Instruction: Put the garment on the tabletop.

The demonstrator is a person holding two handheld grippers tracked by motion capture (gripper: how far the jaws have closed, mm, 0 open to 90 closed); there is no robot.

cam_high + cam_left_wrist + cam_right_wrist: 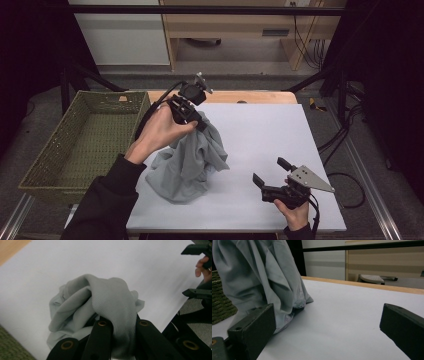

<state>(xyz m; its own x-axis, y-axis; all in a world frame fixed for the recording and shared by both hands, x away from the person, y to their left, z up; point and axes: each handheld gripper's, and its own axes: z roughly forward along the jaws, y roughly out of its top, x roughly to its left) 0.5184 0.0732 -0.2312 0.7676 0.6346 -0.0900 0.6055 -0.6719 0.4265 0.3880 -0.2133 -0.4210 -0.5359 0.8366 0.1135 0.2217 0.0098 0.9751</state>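
Grey cloth [110, 302] bunches between the left gripper [192, 116] jaws, clamped on its top fold, which hides their tips; its lower folds rest on the white table [265, 135]. Nearby, the right gripper [272, 172] hovers, jaws apart. Beside sits a green basket [85, 135], partly cut off.

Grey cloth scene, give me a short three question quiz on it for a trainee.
1. True or false: the left gripper is shut on the grey cloth.
2. What stands to the left of the white board in the high view? A) green woven basket B) metal bucket C) cardboard box
3. How do the right gripper jaws stand, and is anything between them?

Key: 1 true. 2 A. 3 open, with nothing between them.
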